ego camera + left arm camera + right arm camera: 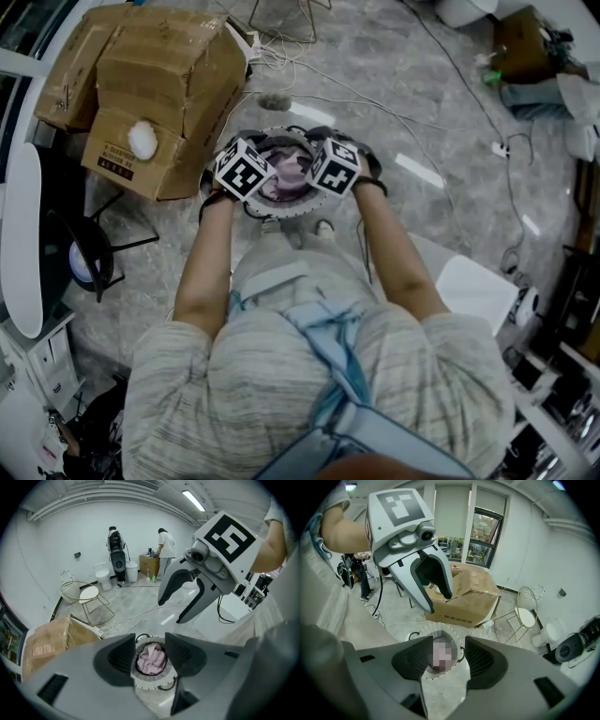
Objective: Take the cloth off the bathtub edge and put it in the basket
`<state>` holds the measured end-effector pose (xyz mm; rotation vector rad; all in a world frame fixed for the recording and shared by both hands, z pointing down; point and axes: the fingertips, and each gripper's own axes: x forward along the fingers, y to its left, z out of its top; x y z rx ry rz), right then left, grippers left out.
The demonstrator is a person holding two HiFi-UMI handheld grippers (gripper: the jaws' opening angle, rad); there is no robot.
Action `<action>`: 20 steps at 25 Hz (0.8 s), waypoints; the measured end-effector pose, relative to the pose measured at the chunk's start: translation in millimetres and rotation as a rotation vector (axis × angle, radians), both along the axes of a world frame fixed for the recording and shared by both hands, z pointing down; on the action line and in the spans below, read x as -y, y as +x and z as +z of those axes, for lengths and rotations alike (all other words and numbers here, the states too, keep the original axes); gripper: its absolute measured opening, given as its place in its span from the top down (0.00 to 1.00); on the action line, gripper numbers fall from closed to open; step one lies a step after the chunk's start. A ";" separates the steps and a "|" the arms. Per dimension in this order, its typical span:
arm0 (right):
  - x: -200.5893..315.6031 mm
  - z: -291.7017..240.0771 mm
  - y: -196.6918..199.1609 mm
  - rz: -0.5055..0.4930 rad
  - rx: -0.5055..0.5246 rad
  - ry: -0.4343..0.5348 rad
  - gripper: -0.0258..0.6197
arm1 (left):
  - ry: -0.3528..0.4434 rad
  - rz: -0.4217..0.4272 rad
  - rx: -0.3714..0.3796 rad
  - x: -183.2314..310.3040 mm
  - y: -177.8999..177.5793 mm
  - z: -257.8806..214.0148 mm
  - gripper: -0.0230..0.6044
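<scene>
**Cloth in the basket, both tongs empty**

The pink cloth (pixel 151 660) lies bunched inside the round white basket (pixel 151 687) on the floor. The left gripper (pixel 150 638) and right gripper (pixel 447 640) hang side by side above it, jaws partly apart, gripping nothing. A battered cardboard box (pixel 159 84) sits just beside the basket. Loose cables (pixel 375 103) trail over the grey marbled floor (pixel 441 141).
</scene>
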<state>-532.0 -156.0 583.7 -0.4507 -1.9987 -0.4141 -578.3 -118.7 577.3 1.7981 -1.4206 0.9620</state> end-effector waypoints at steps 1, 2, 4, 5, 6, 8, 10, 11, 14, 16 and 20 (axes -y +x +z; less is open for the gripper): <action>-0.6 -0.4 0.5 0.002 0.000 -0.002 0.67 | 0.000 0.001 -0.003 -0.4 1.1 0.6 0.67; -1.0 -0.7 0.9 0.003 0.000 -0.004 0.67 | 0.001 0.003 -0.005 -0.2 2.1 0.9 0.67; -1.6 -1.9 1.6 0.006 0.004 -0.007 0.67 | 0.004 0.005 -0.008 1.3 4.3 0.6 0.67; -1.9 -2.7 2.0 0.007 0.007 -0.009 0.67 | 0.005 0.006 -0.009 2.1 5.5 0.1 0.67; -2.3 -3.4 2.3 0.008 0.012 -0.011 0.67 | 0.007 0.007 -0.009 2.9 6.7 -0.5 0.67; -2.9 -5.2 2.7 0.012 0.024 -0.017 0.67 | 0.013 0.006 -0.011 3.9 8.7 -1.8 0.67; -3.3 -8.9 2.5 0.027 0.041 -0.036 0.67 | 0.033 -0.003 -0.015 5.4 9.3 -4.6 0.67; -3.3 -12.4 2.5 0.041 0.050 -0.054 0.67 | 0.049 -0.011 -0.019 6.4 9.0 -7.1 0.67; -4.5 -31.1 0.8 0.111 0.091 -0.150 0.67 | 0.108 -0.026 -0.037 6.9 7.7 -20.2 0.67; -5.6 -45.1 -1.6 0.165 0.138 -0.239 0.67 | 0.153 -0.032 -0.050 6.0 7.0 -32.9 0.67; -0.8 -68.6 0.5 0.206 0.248 -0.360 0.67 | 0.301 -0.075 -0.119 9.7 9.4 -64.6 0.67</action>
